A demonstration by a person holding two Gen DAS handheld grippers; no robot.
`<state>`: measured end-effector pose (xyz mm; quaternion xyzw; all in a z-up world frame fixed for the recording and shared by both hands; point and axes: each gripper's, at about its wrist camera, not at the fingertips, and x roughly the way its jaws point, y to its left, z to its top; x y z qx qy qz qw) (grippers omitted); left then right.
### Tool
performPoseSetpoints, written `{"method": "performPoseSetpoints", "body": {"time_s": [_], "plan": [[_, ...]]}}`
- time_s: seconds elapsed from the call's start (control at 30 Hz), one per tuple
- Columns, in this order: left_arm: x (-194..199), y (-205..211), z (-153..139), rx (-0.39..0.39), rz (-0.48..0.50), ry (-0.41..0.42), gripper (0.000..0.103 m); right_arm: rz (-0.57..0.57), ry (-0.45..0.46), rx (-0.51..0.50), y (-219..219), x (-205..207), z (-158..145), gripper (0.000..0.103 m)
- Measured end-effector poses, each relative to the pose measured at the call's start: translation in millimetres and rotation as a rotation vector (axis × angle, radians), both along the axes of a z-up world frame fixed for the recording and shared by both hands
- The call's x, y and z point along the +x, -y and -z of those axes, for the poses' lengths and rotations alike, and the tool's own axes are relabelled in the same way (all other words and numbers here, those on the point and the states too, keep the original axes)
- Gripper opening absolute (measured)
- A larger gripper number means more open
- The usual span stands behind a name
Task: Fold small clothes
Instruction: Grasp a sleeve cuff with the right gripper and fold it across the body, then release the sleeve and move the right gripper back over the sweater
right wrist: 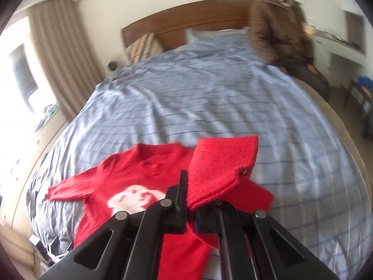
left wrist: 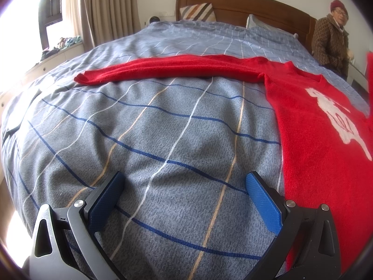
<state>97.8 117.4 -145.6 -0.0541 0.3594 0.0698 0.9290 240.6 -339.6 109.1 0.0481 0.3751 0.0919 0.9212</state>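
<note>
bed: grey-blue checked cover, wooden headboard, curtain by window | red sweater flat on the cover | left tool released, low over cover | right tool tilted down, clenched on sweater's sleeve

Left of the flat red knitted sweater, the grey checked bedspread lies bare; its 1 outstretched sleeve bars the far side.

My left camera sits low over the bed, facing the headboard. My right camera looks from higher. Both share the red sweater and bed.
</note>
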Motion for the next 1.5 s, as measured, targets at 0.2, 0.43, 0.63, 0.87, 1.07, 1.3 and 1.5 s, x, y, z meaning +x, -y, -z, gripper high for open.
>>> {"method": "performPoseSetpoints", "body": {"time_s": [0.2,0.43,0.63,0.87,1.07,1.3,1.5], "plan": [[1,-5,0,-0.005,0.009,-0.002,0.103,-0.292,-0.078,-0.112,-186,29,57,0.007],[2,-8,-1,-0.007,0.013,-0.004,0.103,-0.502,-0.287,-0.073,-251,5,149,0.059],[3,-10,-1,0.0,0.012,-0.005,0.103,-0.483,-0.227,-0.178,-211,-17,141,0.067],[3,-9,0,0.013,0.009,0.003,0.103,-0.458,-0.174,-0.193,-176,-52,143,0.067],[1,-5,1,0.025,0.003,0.02,0.103,-0.531,-0.111,-0.252,-185,-109,142,0.067],[-3,1,3,0.033,-0.001,0.039,0.103,-0.741,-0.118,-0.311,-193,-173,138,0.067],[-3,1,3,0.035,-0.002,0.04,0.103,-0.862,-0.162,-0.433,-161,-200,120,0.067]]}}
